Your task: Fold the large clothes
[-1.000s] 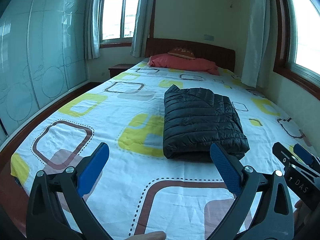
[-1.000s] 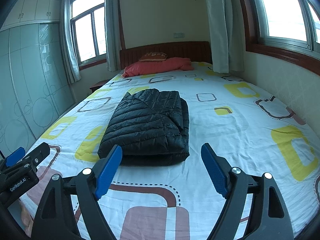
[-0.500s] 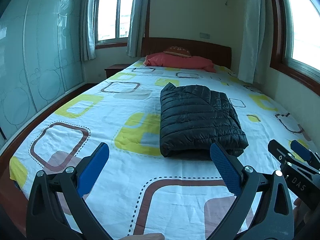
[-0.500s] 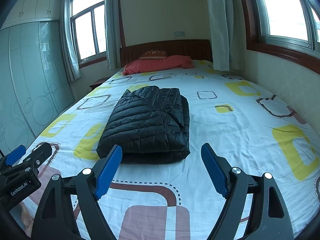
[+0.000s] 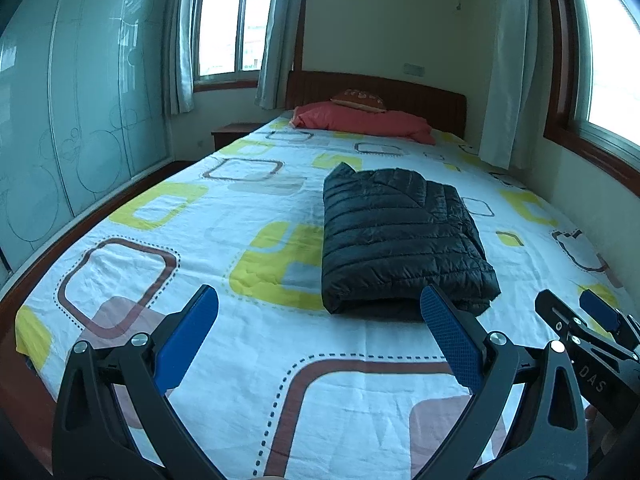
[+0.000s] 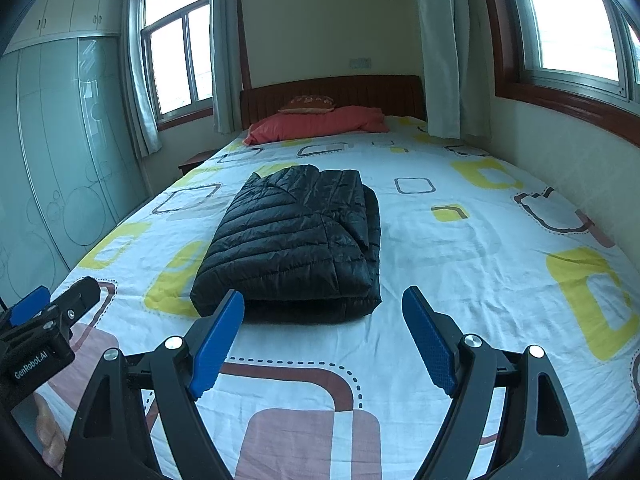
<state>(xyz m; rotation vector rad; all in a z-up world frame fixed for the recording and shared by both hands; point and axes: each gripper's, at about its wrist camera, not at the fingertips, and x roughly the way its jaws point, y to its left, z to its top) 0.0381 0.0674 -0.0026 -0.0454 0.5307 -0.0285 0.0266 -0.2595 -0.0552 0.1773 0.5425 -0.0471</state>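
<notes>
A black quilted puffer jacket (image 5: 400,236) (image 6: 296,240) lies folded into a thick rectangle in the middle of the bed (image 5: 248,336) (image 6: 480,280). My left gripper (image 5: 316,320) hovers open over the sheet, short of the jacket's near edge and to its left, with nothing between its blue pads. My right gripper (image 6: 322,320) is open too, held back from the jacket's near edge, and empty. Each gripper shows at the edge of the other's view: the right gripper (image 5: 576,324) and the left gripper (image 6: 52,308).
A red pillow (image 5: 360,122) (image 6: 316,124) and a small orange cushion (image 5: 358,98) lie by the wooden headboard (image 5: 400,92). A glass-fronted wardrobe (image 5: 60,120) runs along the left. The wall and window sill (image 6: 568,100) hem in the bed's right side. A nightstand (image 5: 232,132) stands at the back left.
Both views have tilted up slightly, so the jacket sits a little lower and more of the wall shows. The jacket has not moved and both grippers stay open.
</notes>
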